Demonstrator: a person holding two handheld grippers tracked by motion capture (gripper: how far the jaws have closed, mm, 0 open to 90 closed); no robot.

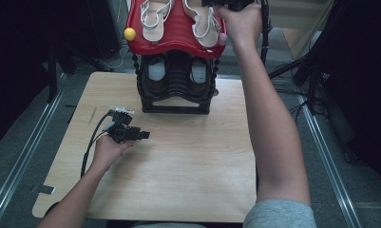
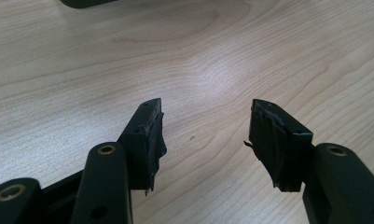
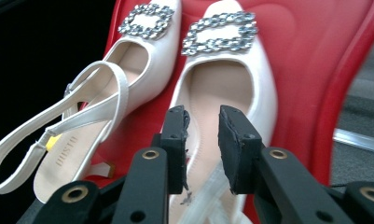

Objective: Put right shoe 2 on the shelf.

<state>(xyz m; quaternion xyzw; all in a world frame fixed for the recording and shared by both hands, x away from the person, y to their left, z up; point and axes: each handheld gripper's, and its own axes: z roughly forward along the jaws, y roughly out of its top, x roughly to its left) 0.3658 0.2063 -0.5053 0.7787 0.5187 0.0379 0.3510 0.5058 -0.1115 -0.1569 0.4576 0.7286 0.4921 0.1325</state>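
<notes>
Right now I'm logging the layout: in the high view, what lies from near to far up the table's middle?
Bare wooden table → black lower shelf holding dark shoes → red top shelf → white sandals, with the right gripper at the right-hand one.

You have a pale wooden table [image 1: 178, 180] in front of you, with a short dark mark [image 1: 91, 115] on its left part and a grey strip of tape [image 1: 45, 189] by its near left corner. At its far edge stands a black shoe rack [image 1: 176, 102] with a red top shelf [image 1: 178, 28], a pair of dark shoes [image 1: 156, 76] on the lower shelf, a yellow ball [image 1: 129, 33] at the red shelf's left corner and a pink one [image 1: 222, 39] at its right. On the grey floor you see a metal rail [image 1: 22, 161] left of the table and another [image 1: 328, 166] to its right.
</notes>
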